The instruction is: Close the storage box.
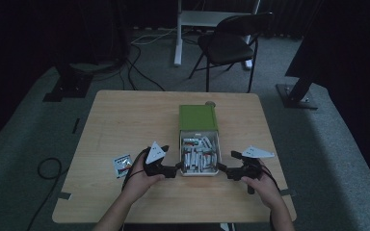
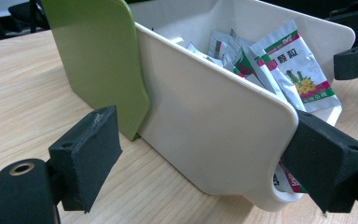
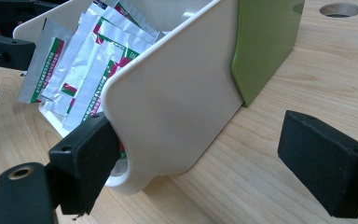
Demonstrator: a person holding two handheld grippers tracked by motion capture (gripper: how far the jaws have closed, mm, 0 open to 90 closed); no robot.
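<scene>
High view: white drawer [image 1: 200,169] of sachets at lower centre, pulled out of green case [image 1: 198,117], left gripper [image 1: 177,168] and right gripper [image 1: 219,167] flanking its front corners; left gripper view: jaws apart, straddling drawer [image 2: 214,121] wall; right gripper view: jaws apart, one pad against drawer [image 3: 177,102] corner, centre frame.

Your right gripper [image 3: 205,163] has its jaws spread around the white drawer's [image 3: 177,107] front corner. Packets [image 3: 88,60] fill the drawer, which sticks out of a green box [image 3: 265,42] on the table [image 3: 307,84].
</scene>
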